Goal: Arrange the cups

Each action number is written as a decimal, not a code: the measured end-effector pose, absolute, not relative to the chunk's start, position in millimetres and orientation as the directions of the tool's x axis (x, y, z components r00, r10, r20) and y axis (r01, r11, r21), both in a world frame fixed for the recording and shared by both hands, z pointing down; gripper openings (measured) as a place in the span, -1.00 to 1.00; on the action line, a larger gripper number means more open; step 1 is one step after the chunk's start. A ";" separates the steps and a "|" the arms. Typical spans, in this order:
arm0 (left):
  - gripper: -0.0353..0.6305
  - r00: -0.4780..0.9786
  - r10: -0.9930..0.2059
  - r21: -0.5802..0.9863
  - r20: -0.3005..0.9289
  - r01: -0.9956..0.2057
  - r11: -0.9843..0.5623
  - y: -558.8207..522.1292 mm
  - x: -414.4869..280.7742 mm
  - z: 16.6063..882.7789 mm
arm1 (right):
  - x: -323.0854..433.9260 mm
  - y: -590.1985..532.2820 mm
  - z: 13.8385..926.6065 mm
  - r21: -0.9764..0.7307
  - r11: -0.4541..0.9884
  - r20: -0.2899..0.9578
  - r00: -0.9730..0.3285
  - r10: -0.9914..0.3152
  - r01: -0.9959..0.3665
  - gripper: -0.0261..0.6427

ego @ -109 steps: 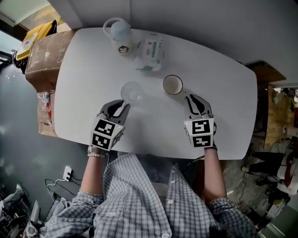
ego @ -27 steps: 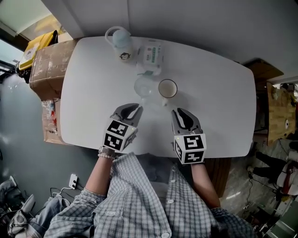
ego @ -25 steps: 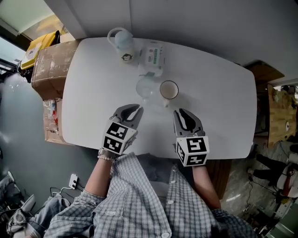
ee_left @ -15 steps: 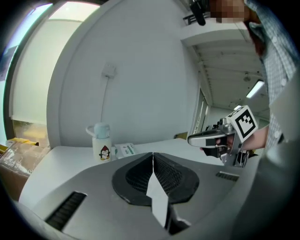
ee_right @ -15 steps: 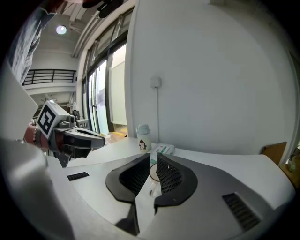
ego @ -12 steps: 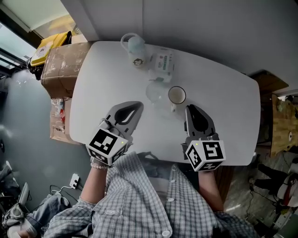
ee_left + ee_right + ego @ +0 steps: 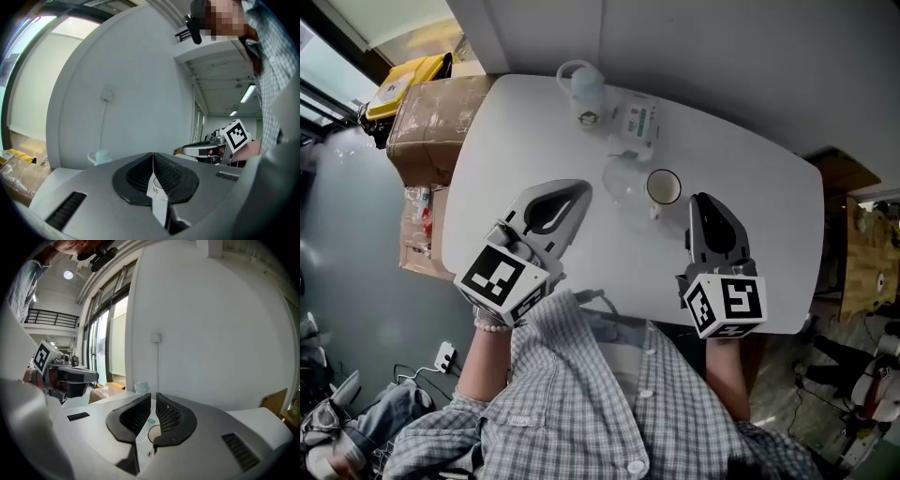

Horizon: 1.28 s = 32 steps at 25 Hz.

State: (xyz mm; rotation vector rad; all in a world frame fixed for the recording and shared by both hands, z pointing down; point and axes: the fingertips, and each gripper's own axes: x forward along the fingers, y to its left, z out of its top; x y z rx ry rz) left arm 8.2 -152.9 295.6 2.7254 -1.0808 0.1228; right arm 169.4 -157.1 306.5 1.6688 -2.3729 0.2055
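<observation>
A clear glass cup (image 7: 622, 178) and a white mug (image 7: 664, 187) stand side by side, almost touching, in the middle of the white table (image 7: 516, 141). My left gripper (image 7: 580, 190) is shut and empty, lifted above the table to the left of the glass. My right gripper (image 7: 702, 200) hovers just right of the mug, its jaws shut to a thin slit with nothing between them. The left gripper (image 7: 153, 157) shows its pads pressed together. Below the right gripper (image 7: 153, 403) the mug (image 7: 157, 433) rim shows.
A pale blue jug (image 7: 584, 89) and a white-green packet (image 7: 637, 120) sit at the table's far edge. A cardboard box (image 7: 427, 117) and a yellow bag (image 7: 408, 80) stand off the table's left end. A wall runs behind the table.
Both grippers have risen and drawn back from the cups over the last second. Since the oldest frame the glass and the mug have come together near the packet.
</observation>
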 end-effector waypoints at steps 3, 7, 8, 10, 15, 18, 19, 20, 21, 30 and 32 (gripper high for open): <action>-0.86 0.724 -0.671 0.156 0.156 -0.689 -0.707 -152.6 3.2 297.7 | 168.3 -154.8 304.9 0.026 0.340 0.262 -0.321 -0.910 -0.940 -0.78; -0.86 0.722 -0.673 0.148 0.158 -0.692 -0.707 -156.0 2.7 299.9 | 167.3 -154.8 308.0 0.031 0.340 0.267 -0.320 -0.909 -0.940 -0.79; -0.86 0.723 -0.672 0.147 0.158 -0.690 -0.709 -156.5 3.3 299.8 | 167.1 -154.5 308.2 0.031 0.339 0.268 -0.319 -0.909 -0.940 -0.79; -0.86 0.726 -0.669 0.148 0.158 -0.687 -0.711 -157.3 4.8 300.6 | 166.5 -153.8 308.2 0.031 0.337 0.272 -0.317 -0.909 -0.941 -0.79; -0.86 0.724 -0.669 0.149 0.169 -0.689 -0.709 -162.3 8.1 301.1 | 167.8 -155.0 310.8 0.035 0.334 0.283 -0.312 -0.907 -0.942 -0.79; -0.86 0.728 -0.664 0.149 0.169 -0.685 -0.713 -162.6 9.7 302.5 | 168.8 -155.0 311.6 0.036 0.334 0.287 -0.310 -0.906 -0.942 -0.79; -0.86 0.729 -0.662 0.149 0.173 -0.684 -0.714 -162.4 10.1 303.7 | 169.0 -155.1 312.0 0.036 0.335 0.286 -0.311 -0.906 -0.942 -0.79; -0.86 0.731 -0.661 0.148 0.173 -0.682 -0.716 -162.2 10.7 304.4 | 169.1 -155.2 312.3 0.036 0.336 0.286 -0.313 -0.906 -0.941 -0.79; -0.86 0.733 -0.660 0.147 0.167 -0.680 -0.718 -162.1 11.4 304.2 | 169.0 -155.3 312.4 0.037 0.338 0.285 -0.314 -0.905 -0.940 -0.79; -0.86 0.729 -0.662 0.149 0.174 -0.684 -0.714 -164.1 10.4 303.3 | 164.1 -156.2 313.0 0.042 0.347 0.295 -0.320 -0.900 -0.937 -0.80; -0.86 0.732 -0.660 0.149 0.169 -0.680 -0.717 -163.5 11.6 304.6 | 164.6 -155.7 314.1 0.043 0.348 0.298 -0.320 -0.899 -0.937 -0.80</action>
